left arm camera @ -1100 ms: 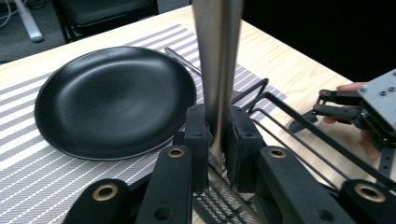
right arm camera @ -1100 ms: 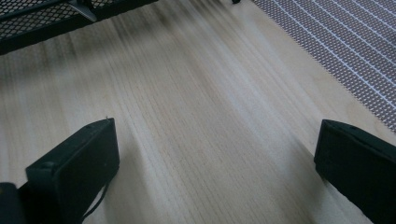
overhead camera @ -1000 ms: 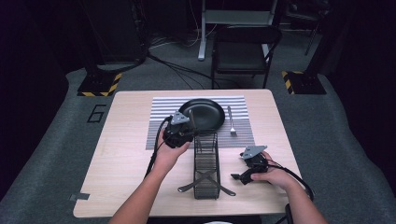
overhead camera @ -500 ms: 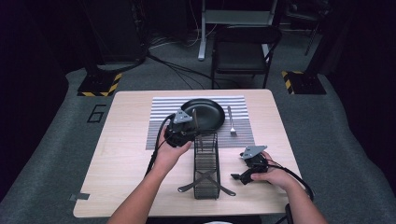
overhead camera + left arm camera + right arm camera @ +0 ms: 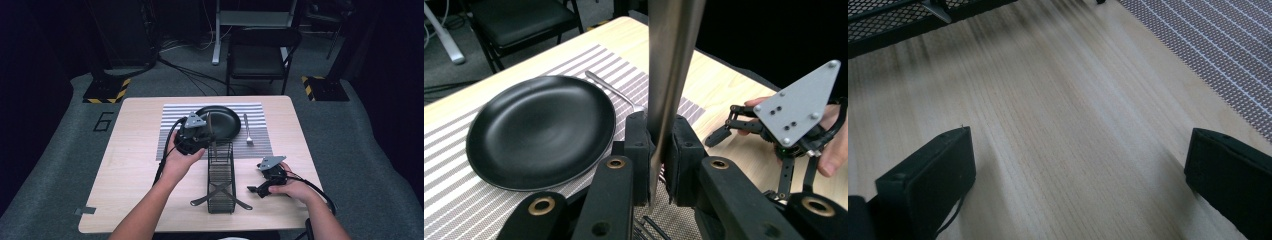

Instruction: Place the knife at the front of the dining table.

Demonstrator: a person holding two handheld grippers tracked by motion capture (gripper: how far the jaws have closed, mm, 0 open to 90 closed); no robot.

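Observation:
My left gripper [image 5: 210, 138] is shut on a flat steel utensil [image 5: 212, 131] and holds it upright over the far end of a black mesh cutlery caddy [image 5: 221, 181]. In the left gripper view the pads clamp the utensil's [image 5: 671, 60] lower part and its shaft rises out of the top of the frame. Beyond lie a black plate [image 5: 539, 130] and a fork [image 5: 611, 90] on a striped placemat [image 5: 170, 135]. My right gripper [image 5: 257, 189] rests low on the table right of the caddy, open, with only bare wood [image 5: 1063, 100] between its jaws.
The caddy's crossed handles [image 5: 220, 192] lie toward the near table edge. A corner of the mesh caddy [image 5: 898, 20] and the placemat [image 5: 1218, 50] show ahead of my right gripper. A folding chair [image 5: 260, 55] stands beyond the table.
My left gripper has risen a little with the utensil clamped in it, drawing it up from the caddy. The right gripper has stayed where it was.

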